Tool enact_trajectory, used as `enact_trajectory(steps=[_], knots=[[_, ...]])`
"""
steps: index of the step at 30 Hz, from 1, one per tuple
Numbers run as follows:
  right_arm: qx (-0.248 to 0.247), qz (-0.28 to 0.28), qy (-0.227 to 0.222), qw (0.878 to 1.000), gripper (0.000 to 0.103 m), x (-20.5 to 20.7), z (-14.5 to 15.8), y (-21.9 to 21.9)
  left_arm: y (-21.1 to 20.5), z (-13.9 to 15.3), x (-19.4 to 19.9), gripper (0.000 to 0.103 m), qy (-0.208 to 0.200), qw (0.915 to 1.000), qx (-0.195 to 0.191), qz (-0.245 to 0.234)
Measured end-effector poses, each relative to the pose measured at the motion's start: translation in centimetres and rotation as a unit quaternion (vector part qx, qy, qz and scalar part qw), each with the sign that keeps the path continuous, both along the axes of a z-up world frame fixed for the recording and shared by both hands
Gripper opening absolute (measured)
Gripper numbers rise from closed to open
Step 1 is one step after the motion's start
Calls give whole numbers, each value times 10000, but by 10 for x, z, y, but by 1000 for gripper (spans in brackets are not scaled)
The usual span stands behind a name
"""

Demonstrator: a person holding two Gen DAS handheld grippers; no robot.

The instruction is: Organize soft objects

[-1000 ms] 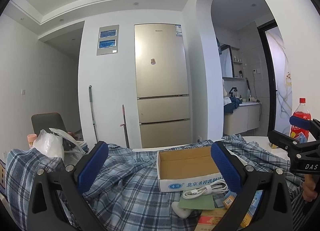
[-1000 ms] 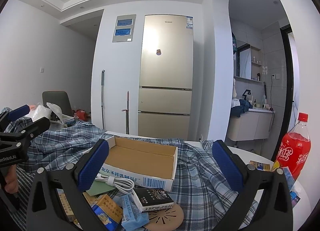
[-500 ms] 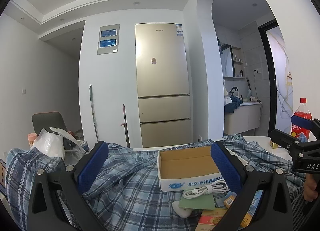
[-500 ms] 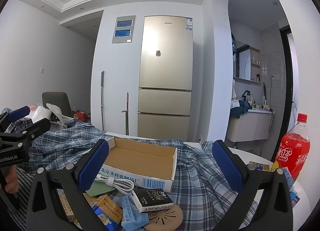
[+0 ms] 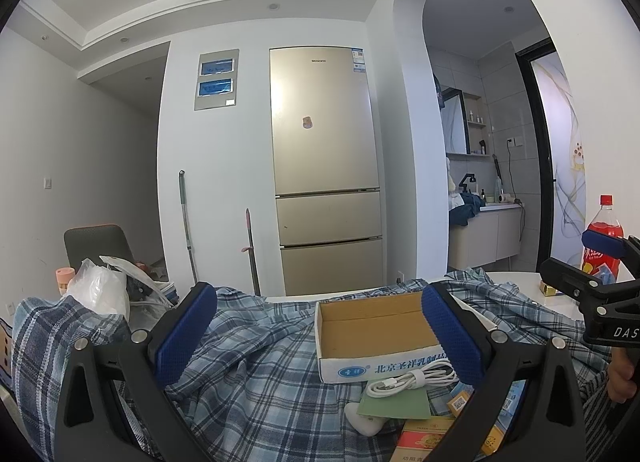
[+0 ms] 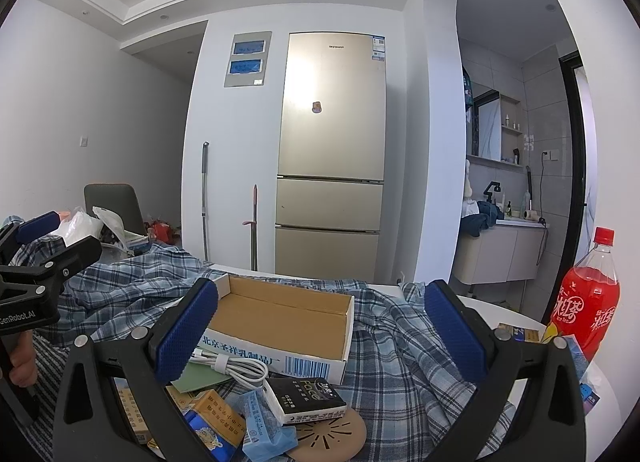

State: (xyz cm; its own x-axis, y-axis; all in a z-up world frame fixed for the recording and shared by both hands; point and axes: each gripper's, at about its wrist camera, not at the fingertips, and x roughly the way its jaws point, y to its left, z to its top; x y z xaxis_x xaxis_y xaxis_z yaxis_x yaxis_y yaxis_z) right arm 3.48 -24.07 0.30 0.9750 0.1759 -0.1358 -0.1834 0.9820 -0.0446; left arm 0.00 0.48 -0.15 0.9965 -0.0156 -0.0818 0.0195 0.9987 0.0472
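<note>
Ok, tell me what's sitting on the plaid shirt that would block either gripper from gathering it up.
The open cardboard box rests on the plaid shirt, with a coiled white cable, a black box and small packets piled in front of it. Both the left gripper and right gripper are open and holding nothing.

free: plaid shirt [image 5: 256, 374] left | blocked: cardboard box [image 5: 376, 330], cable [image 5: 412, 380], packets [image 6: 216, 418] centre

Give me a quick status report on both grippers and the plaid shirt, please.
Left gripper and right gripper open, empty, above the table. Plaid shirt spread out, ungrasped. Cardboard box, white cable and small packets lie on it.
</note>
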Motion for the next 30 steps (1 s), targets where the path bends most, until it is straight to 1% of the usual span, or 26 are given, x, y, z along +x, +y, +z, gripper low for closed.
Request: enact_trajectory(steps=[19,24,25,30], knots=[[-20,-41,43,10000,103,1,1,0,0,0,1,103,11,10000,8,8],[13,-72,23,10000,103,1,0,-1,1,-1,6,103,116,9999,36,48],[0,-73,34,10000,103,1,0,-1,1,-1,8,103,174,9998,46,-11],[-207,-88,172,9996,103,7,-3,8,-4,-3,13,103,315,9994,103,-90]])
